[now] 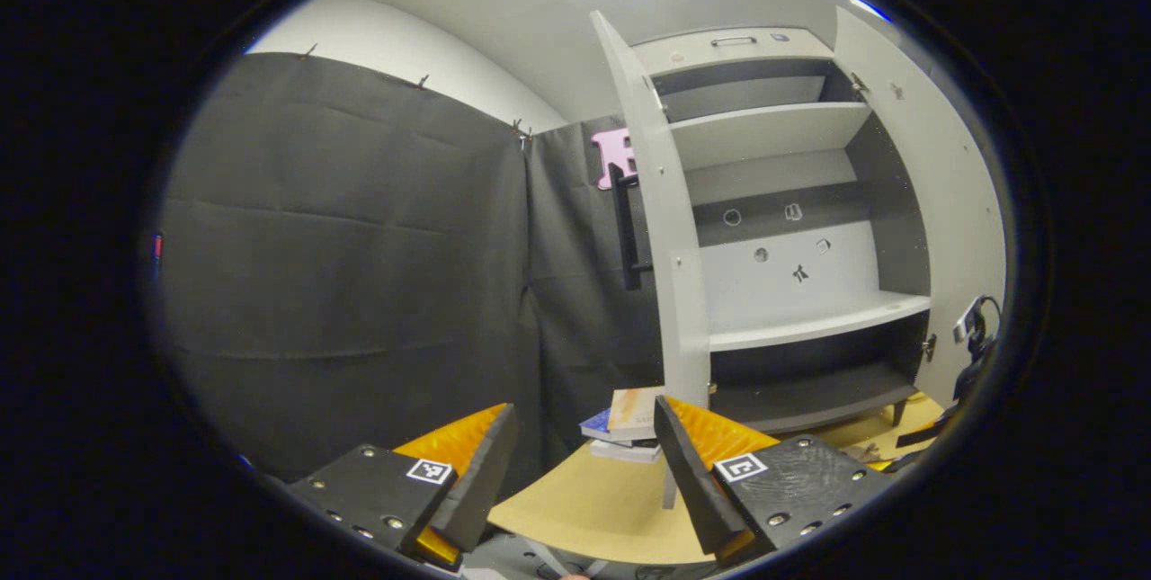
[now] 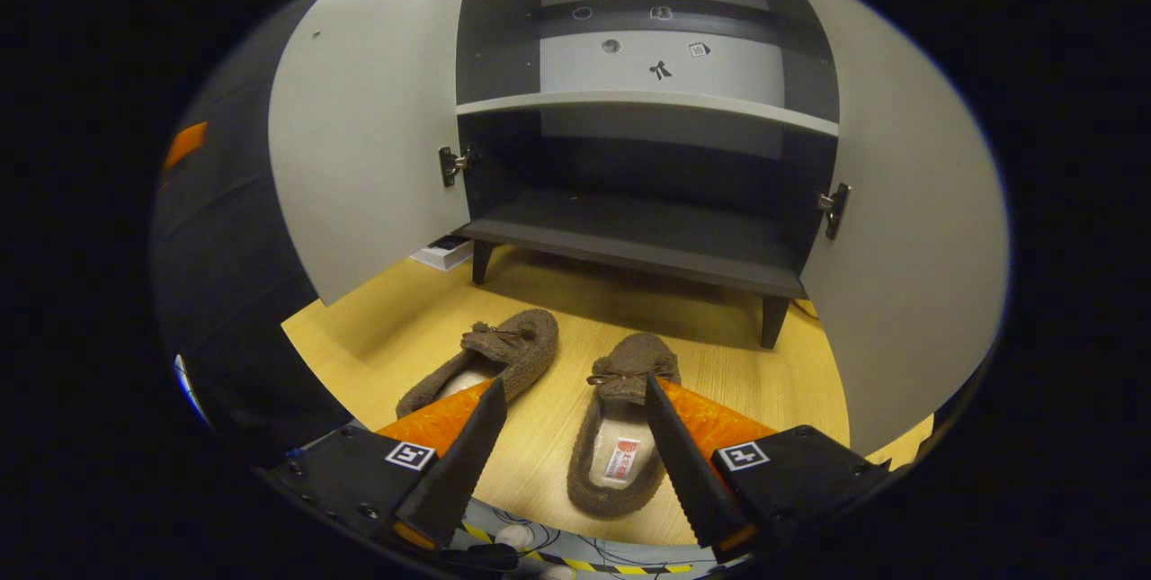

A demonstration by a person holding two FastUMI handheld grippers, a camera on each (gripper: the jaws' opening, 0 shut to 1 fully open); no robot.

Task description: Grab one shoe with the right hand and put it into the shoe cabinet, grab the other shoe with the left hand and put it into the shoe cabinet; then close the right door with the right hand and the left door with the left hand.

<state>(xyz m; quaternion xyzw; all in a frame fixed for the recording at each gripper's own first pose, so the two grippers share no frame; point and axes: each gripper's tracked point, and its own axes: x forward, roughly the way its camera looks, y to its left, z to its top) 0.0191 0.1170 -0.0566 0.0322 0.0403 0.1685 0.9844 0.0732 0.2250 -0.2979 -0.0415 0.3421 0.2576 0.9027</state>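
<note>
- Your left gripper hangs with its jaws apart and nothing between them, aimed past the left door; keep it parked.
- The left slipper lies on the wooden floor; leave it alone.
- Your right gripper, jaws apart and holding nothing, hovers above the right slipper; straddle its side wall, then lift toward the bottom shelf.

Left gripper and right gripper both level, jaws spread wide, nothing between them
</note>
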